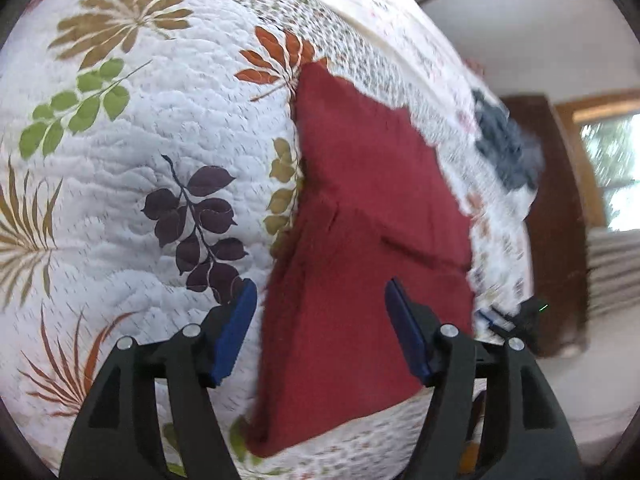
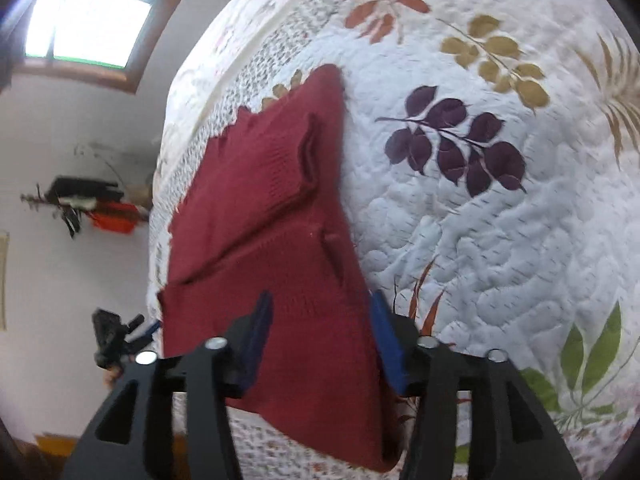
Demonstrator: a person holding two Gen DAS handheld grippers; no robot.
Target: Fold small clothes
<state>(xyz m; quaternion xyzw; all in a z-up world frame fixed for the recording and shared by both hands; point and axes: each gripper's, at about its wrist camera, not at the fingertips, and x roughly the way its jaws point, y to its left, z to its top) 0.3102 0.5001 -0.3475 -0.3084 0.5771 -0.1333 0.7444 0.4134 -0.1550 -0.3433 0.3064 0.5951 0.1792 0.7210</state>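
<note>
Nearby: grey-blue garment (image 1: 505,148) on leaf-print quilt (image 1: 132,184), apart from red knit.
Red knit (image 1: 360,216): folded flat, long axis along both cameras' forward view.
Left gripper (image 1: 320,320): wide open, empty.
Right gripper (image 2: 320,328): wide open, empty.

A bed fills most of both views, covered by a white quilt (image 1: 132,208) stitched in wavy lines and printed with large leaves in green, tan, rust and dark purple; its border (image 2: 256,60) carries a small floral print. Beyond it stand plain white walls (image 2: 72,128). A wood-framed window (image 2: 92,12) glows bright with daylight, greenery blurred outside. In the left wrist view a dark brown wooden panel (image 1: 556,216) stands beside another window (image 1: 612,168). Dark and orange items (image 2: 100,204) sit against the wall, too blurred to identify.
</note>
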